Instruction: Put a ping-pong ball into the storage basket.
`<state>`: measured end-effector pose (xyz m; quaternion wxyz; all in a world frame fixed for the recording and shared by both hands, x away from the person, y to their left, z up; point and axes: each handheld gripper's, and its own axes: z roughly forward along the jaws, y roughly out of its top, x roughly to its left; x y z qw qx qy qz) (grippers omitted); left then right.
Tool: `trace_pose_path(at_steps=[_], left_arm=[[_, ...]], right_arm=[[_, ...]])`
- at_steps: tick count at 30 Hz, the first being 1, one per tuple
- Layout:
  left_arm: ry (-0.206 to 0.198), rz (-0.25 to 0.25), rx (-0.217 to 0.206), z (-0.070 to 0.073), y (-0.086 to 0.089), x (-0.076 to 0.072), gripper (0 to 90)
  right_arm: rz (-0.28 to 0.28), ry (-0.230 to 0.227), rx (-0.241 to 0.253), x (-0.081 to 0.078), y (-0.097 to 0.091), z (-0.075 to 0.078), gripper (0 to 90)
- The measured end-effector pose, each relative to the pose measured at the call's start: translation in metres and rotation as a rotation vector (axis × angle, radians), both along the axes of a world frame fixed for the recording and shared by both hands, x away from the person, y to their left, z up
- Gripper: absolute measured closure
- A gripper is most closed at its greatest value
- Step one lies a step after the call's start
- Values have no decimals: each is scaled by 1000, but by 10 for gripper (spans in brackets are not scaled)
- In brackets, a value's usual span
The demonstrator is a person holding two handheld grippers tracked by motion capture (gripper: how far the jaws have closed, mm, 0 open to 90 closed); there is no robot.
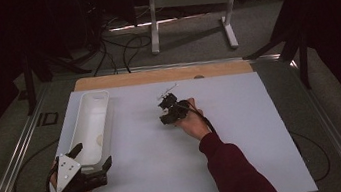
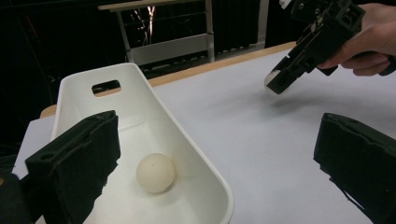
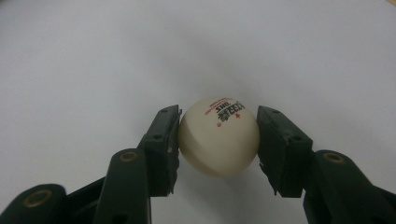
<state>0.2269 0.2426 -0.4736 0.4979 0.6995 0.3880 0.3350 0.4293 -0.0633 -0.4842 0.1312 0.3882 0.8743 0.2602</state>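
my right hand-held gripper [image 3: 218,140]: closed on a white ball [image 3: 218,136], both pads pressing its sides, above the surface [image 1: 155,143], well right of the tray [image 1: 92,118]
my left hand-held gripper [image 1: 92,155]: jaws wide apart, holding nothing, at the tray's near end
second ball [image 2: 155,172]: lying inside the tray

A cream ball [image 3: 218,136] with red and black print was clamped between two black pads above the white table [image 3: 93,56]. A second, plain ball [image 2: 156,173] lay inside the white bin [image 2: 196,154].
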Motion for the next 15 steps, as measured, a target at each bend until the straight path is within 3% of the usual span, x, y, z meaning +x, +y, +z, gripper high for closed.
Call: trace_pose_path(at_steps=[15], left_arm=[[0,0,0,0,0,0,12]], right_arm=[[17,-23,8,-9,-3,13,506]])
